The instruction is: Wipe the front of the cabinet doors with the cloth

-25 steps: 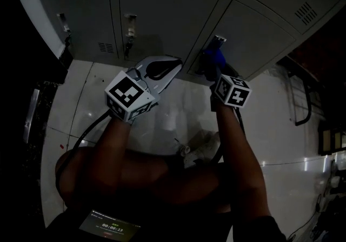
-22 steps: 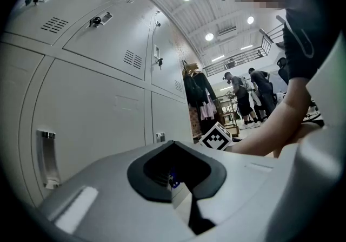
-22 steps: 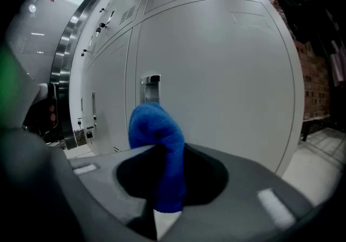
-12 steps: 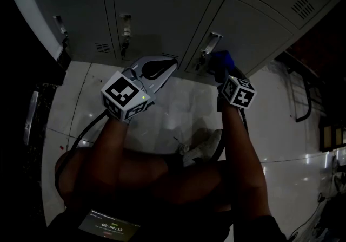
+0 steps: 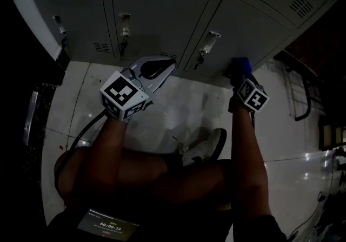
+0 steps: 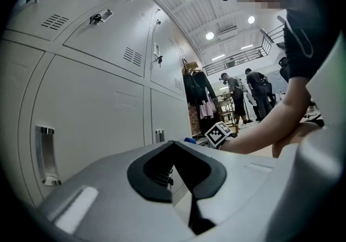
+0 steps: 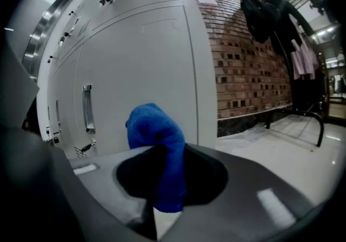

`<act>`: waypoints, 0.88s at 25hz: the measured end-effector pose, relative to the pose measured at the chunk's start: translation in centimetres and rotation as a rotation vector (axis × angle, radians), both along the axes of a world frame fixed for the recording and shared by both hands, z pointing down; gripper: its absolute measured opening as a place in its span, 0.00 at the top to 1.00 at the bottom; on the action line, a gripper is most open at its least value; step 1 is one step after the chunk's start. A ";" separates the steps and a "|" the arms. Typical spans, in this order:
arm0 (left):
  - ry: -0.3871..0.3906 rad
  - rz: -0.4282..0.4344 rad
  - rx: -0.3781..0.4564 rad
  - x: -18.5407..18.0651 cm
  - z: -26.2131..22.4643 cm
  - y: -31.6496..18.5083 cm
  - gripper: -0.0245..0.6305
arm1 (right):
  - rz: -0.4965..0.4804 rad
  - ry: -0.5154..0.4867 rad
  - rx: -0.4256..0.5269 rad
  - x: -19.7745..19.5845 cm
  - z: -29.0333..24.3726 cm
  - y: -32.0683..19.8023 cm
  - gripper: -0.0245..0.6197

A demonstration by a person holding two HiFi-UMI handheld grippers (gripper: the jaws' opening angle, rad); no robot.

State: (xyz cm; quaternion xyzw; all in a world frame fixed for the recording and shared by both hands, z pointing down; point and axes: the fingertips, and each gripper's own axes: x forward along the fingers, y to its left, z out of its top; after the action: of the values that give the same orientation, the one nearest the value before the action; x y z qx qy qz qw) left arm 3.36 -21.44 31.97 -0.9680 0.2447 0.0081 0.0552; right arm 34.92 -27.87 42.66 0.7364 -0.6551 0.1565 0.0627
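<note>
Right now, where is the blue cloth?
The blue cloth is at the head view's right, pinched in the right gripper, by the bottom edge of a cabinet door, right of that door's handle.

At the bottom left of the head view, a small screen [image 5: 108,226] showed a row of timer digits that we read as roughly 00:00:14. The line of print above them was too small to read. The cube at left centre [image 5: 123,96] and the cube at right centre [image 5: 252,95] bore black-and-white square code patterns. We could read nothing in either gripper view.
</note>
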 end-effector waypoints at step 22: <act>-0.011 -0.004 0.001 -0.1 0.3 -0.1 0.95 | -0.045 -0.008 0.116 -4.5 -5.4 1.2 0.84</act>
State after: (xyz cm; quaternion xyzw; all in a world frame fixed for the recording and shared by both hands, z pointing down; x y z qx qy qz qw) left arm 3.26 -21.56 32.29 -0.9675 0.2464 0.0027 0.0569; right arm 30.43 -26.63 37.30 0.7234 -0.6797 0.1196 0.0208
